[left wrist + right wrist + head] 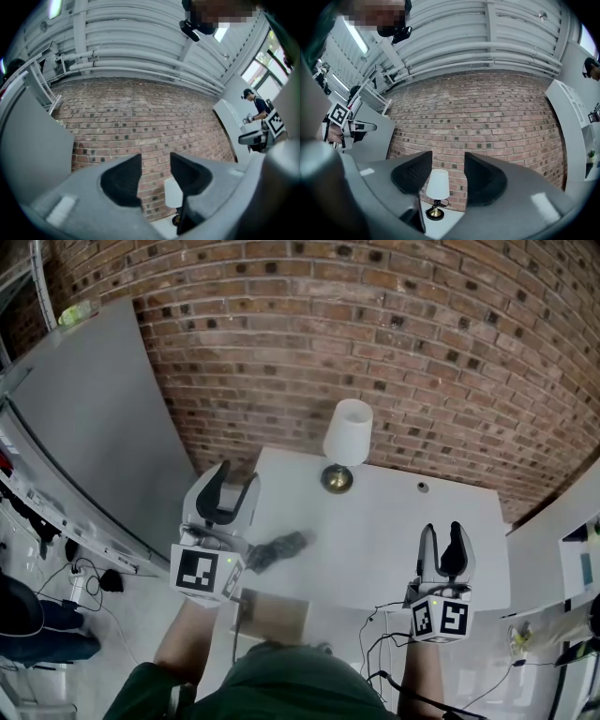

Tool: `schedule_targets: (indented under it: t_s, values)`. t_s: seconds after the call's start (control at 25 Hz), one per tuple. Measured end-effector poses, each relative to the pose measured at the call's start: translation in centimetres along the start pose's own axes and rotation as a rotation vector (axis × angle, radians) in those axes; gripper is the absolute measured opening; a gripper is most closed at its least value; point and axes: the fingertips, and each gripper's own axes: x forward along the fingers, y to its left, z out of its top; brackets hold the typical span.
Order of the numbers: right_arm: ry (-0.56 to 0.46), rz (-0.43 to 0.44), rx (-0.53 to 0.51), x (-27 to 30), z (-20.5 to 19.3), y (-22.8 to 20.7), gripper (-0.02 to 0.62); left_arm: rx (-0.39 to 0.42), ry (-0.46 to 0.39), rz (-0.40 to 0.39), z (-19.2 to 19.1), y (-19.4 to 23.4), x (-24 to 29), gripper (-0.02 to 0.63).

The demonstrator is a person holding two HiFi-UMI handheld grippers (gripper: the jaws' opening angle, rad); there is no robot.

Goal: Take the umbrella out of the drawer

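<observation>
Two empty claws, the left gripper (240, 472) and right gripper (442, 529), stand open, while the umbrella (279, 549), likely light and soft-sleeved, lies on the table (394, 531) at lower centre-left, above the drawer (272, 617); grip mid-body

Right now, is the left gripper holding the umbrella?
No, the left gripper is open with nothing between its jaws, and the umbrella lies on the table.

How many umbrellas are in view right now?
1. A dark folded umbrella lies on the white table, beside the left gripper. The open drawer below is partly hidden by the person, so another could be inside.
</observation>
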Motion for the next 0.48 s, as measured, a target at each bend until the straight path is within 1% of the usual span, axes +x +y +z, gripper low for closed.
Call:
schedule_targets:
  t_s: [0.48]
  values:
    - [0.012,-0.002,-0.009,-0.18,-0.26,-0.26,0.215,0.005,0.014,-0.004,-0.34,-0.34,0.05,0.189]
